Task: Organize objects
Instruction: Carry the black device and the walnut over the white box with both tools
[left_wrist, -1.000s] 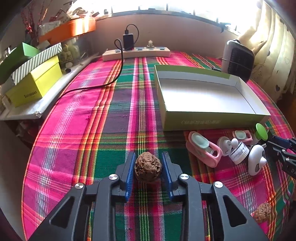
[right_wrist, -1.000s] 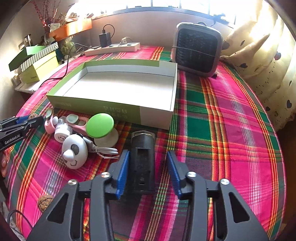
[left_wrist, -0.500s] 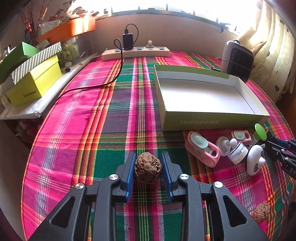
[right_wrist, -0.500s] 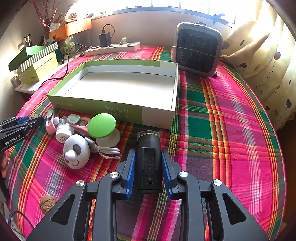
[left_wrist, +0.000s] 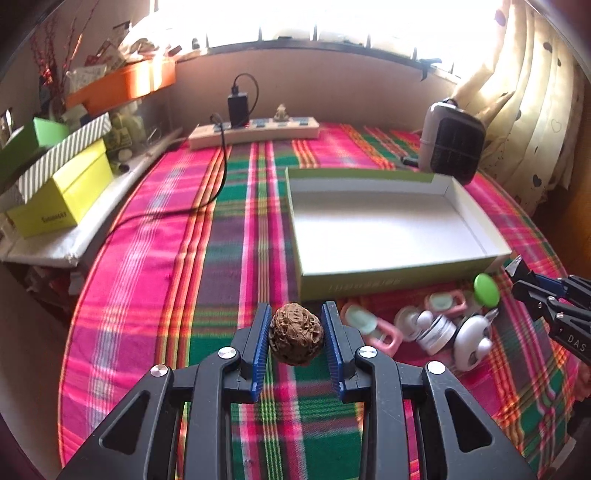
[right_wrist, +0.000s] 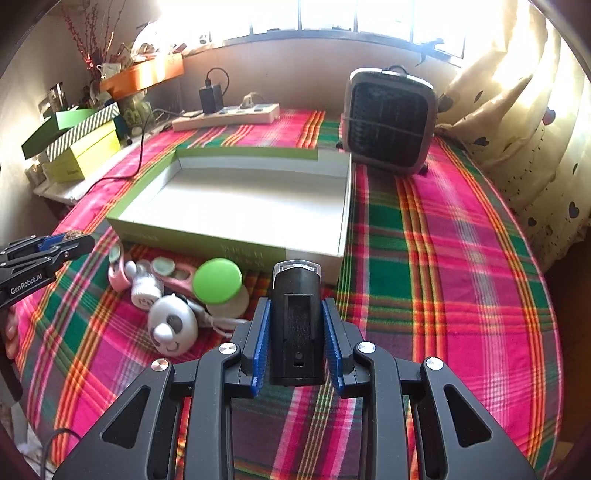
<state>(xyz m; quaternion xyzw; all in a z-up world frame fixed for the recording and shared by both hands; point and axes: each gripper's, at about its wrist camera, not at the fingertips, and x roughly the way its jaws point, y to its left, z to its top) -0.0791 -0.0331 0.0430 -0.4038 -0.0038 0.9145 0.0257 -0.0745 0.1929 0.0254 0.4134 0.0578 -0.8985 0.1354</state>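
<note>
My left gripper (left_wrist: 296, 305) is shut on a brown walnut (left_wrist: 295, 334) and holds it a little above the plaid cloth. My right gripper (right_wrist: 296, 301) is shut on a black block-shaped device (right_wrist: 296, 325) with a clear front cap, low over the cloth. A shallow green box (left_wrist: 369, 284) with a white inside lies ahead, with nothing in it. Before its near wall (right_wrist: 221, 251) lie a green round lid (right_wrist: 217, 280), a white panda-shaped piece (right_wrist: 171, 326) and pink pieces (right_wrist: 173, 275). The left gripper (right_wrist: 74, 242) shows at the right wrist view's left edge.
A grey fan heater (right_wrist: 388, 122) stands behind the box at the right. A power strip (left_wrist: 255, 133) with a plugged charger lies at the back; its black cable (left_wrist: 221, 177) runs over the cloth. Yellow and striped boxes (left_wrist: 62, 192) sit on a ledge at the left.
The right gripper's jaws closed onto the black device. The left gripper rose with the walnut, so the cloth and the box look further below.
</note>
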